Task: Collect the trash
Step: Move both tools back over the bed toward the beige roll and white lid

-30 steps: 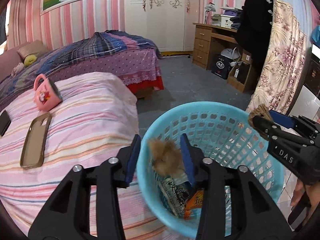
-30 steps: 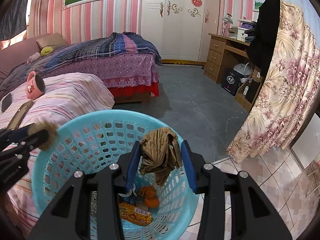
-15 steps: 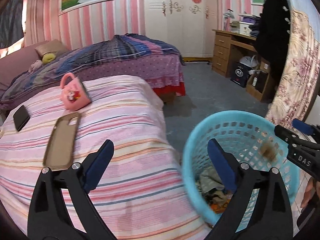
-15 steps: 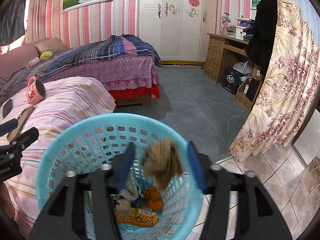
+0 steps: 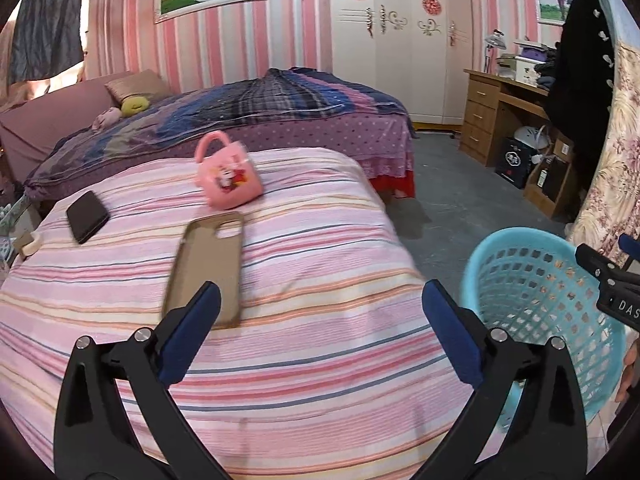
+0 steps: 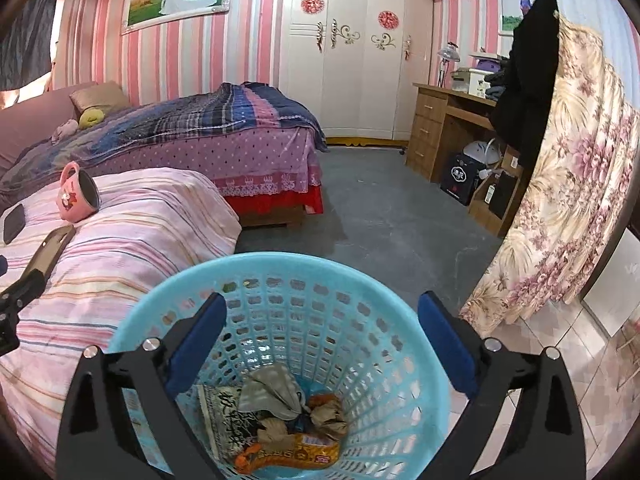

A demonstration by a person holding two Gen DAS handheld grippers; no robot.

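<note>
Both jaws just opened wide, nothing between. Right gripper [image 6: 322, 344] over blue basket [image 6: 372, 276]; left gripper [image 5: 320, 328] should scan striped bed [image 5: 320, 240] for remaining trash.

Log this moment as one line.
left gripper: just opened, empty, over striped bed | right gripper: just opened, empty, above blue basket | trash: in basket

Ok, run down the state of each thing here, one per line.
Left tool: open, empty, just opened.
Right tool: open, empty, just opened, over the basket.
Blue basket: upright, holding trash.
Pink mug: lying on its side.
Phone case: flat on the striped bed.
</note>
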